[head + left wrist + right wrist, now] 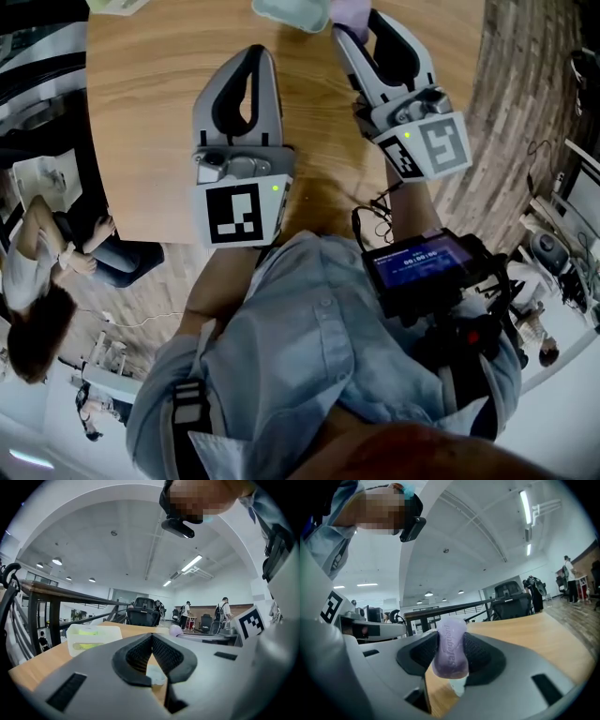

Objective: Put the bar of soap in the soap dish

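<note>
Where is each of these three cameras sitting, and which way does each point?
Head view: on the person's head, facing steeply down at the wooden table; shows left gripper, right gripper, shirt.
Left gripper view: rides the left gripper, facing low across the table; its shut, empty jaws show.
Right gripper view: rides the right gripper, facing along jaws clamped on the purple soap bar.
Shared: all three show that soap.

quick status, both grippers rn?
Left gripper: closed, nothing between the jaws.
Right gripper: closed on the purple bar of soap.
</note>
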